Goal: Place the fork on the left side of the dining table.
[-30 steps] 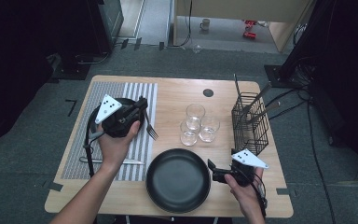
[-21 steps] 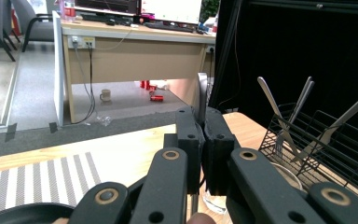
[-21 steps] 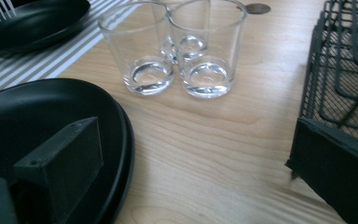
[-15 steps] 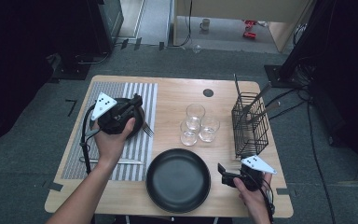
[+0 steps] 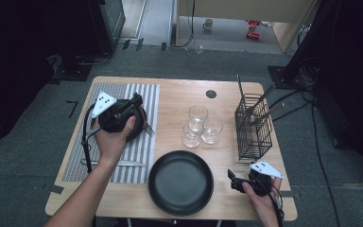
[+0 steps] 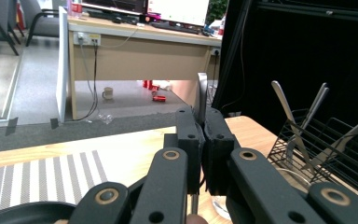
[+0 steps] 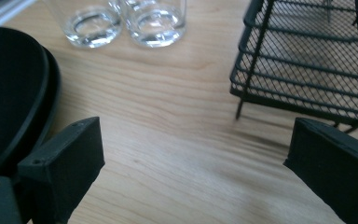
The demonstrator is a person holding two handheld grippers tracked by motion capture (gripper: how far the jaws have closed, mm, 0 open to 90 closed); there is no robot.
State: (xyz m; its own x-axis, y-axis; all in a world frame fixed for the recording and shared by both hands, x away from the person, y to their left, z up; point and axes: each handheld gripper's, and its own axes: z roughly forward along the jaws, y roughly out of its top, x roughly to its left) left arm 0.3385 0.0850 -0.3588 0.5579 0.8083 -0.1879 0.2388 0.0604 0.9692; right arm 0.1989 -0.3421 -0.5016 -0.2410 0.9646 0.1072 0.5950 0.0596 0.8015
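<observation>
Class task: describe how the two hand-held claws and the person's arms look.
Both the left claw and the right claw are black, each topped by a pale grey three-cornered plate with dark dots. A black cable trails from each. Their blocky black jaws hang on linked arms with brass-coloured pivots. The forearms are bare, with no sleeves.

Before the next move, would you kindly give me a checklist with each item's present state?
1. Left gripper shut on the fork: ok.
2. Fork's grip firm enough to carry: cannot tell.
3. Right gripper open, nothing between its fingers: ok.
4. Rack upright, top open: ok.
5. Glasses upright, apart from both grippers: ok.
</observation>
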